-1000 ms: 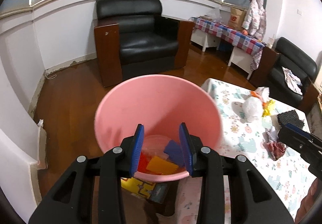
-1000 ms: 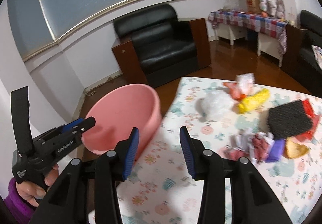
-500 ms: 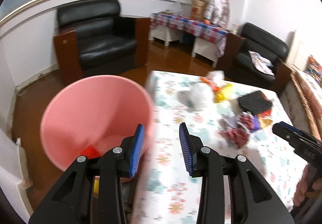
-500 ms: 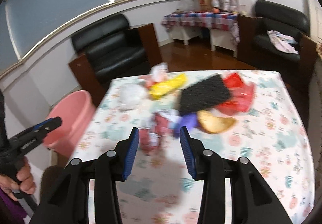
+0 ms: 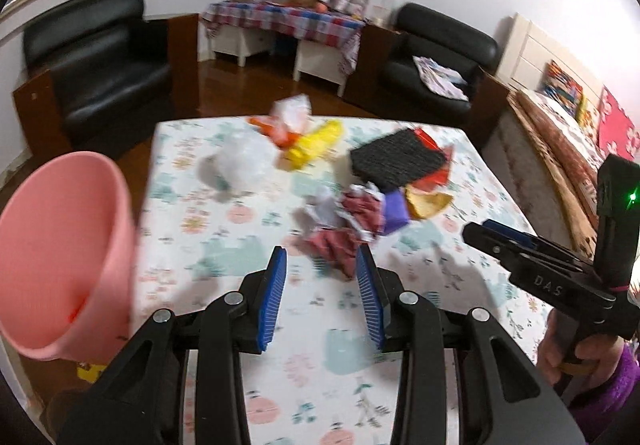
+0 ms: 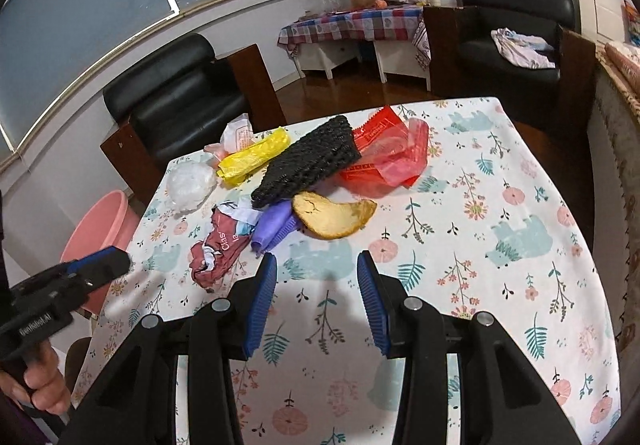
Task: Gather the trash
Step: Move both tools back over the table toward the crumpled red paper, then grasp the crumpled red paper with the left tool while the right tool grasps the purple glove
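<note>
Trash lies on a floral tablecloth point(image 6: 500, 245): a dark red crumpled wrapper point(image 6: 218, 245) point(image 5: 334, 245), a purple piece point(image 6: 276, 225), a yellow-brown peel point(image 6: 332, 215), a black mesh pad point(image 6: 310, 161), red plastic point(image 6: 384, 153), a yellow bag point(image 6: 254, 157) and a clear bag point(image 6: 190, 185). A pink bucket point(image 5: 60, 261) point(image 6: 100, 229) stands off the table's left edge. My left gripper point(image 5: 322, 293) is open and empty, just short of the red wrapper. My right gripper point(image 6: 316, 301) is open and empty, above the cloth in front of the pile.
Black armchairs point(image 6: 176, 93) point(image 6: 516, 25) stand beyond the table on a wood floor. A side table with a checked cloth point(image 6: 352, 25) is at the back wall. A bed edge point(image 5: 560, 149) runs along the right.
Both grippers have swung right, from the pink bucket to the trash pile on the table. The bucket has slid to the left edge of both views. Both stay open.
</note>
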A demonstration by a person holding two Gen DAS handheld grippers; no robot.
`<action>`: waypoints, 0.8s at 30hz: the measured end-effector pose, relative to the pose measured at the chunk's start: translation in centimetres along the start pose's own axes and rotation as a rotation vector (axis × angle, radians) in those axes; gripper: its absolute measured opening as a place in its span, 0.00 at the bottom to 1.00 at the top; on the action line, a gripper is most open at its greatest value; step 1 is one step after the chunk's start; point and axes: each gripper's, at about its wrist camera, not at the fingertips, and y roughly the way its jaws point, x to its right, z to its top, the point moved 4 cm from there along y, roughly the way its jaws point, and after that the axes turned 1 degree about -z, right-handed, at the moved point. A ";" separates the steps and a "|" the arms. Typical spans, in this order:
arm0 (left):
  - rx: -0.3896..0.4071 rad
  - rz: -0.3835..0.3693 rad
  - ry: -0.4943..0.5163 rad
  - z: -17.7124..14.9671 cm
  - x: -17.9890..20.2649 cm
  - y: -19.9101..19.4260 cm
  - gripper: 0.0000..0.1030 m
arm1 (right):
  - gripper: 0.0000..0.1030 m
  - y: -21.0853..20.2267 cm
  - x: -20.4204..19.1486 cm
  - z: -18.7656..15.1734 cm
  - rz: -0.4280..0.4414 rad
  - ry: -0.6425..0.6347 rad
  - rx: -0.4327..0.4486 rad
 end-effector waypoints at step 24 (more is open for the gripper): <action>-0.060 0.028 0.038 0.0 1.6 6.1 0.17 | 0.40 2.4 -0.5 0.3 0.100 0.062 -0.053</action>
